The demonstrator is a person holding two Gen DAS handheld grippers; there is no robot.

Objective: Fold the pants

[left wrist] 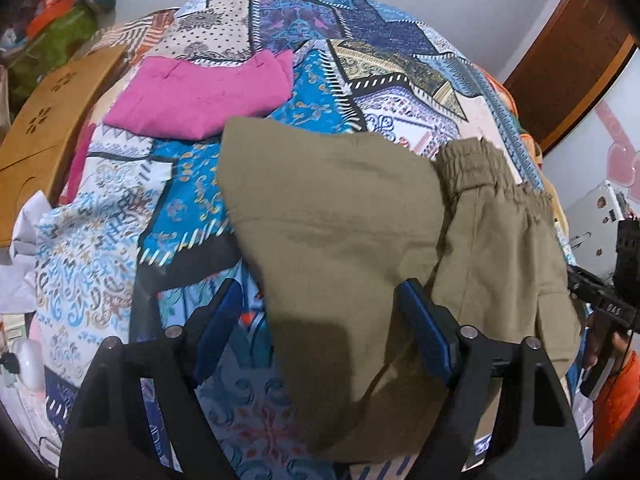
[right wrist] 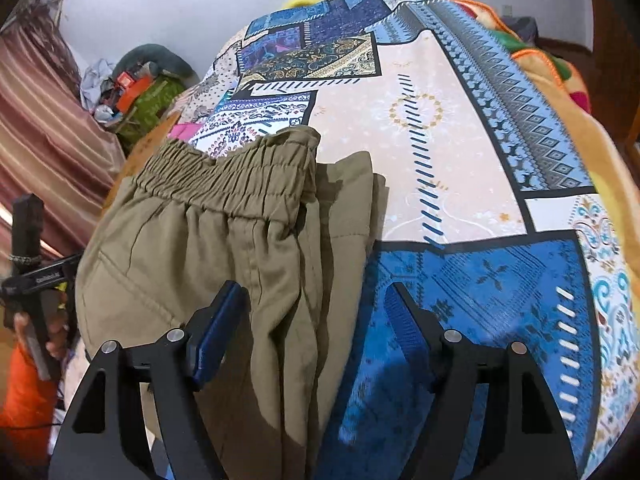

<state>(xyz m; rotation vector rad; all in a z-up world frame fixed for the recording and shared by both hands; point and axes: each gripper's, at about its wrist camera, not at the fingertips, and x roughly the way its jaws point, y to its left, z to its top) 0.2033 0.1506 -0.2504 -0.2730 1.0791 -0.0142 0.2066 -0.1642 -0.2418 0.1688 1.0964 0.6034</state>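
Note:
Olive-green pants (left wrist: 344,216) lie on the patterned bedspread (left wrist: 304,80), folded over, with the elastic waistband (left wrist: 476,168) at the right. My left gripper (left wrist: 320,300) is open, its blue-padded fingers (left wrist: 218,328) spread above the folded leg part, holding nothing. In the right wrist view the pants (right wrist: 208,248) lie at the left with the waistband (right wrist: 228,176) toward the far side. My right gripper (right wrist: 316,304) is open above the pants' right edge, empty.
A folded pink garment (left wrist: 200,92) lies farther back on the bed. A wooden board (left wrist: 44,128) stands at the left. A cluttered pile (right wrist: 136,84) and a striped curtain (right wrist: 44,128) are beyond the bed. An orange blanket (right wrist: 560,76) lies at the far right.

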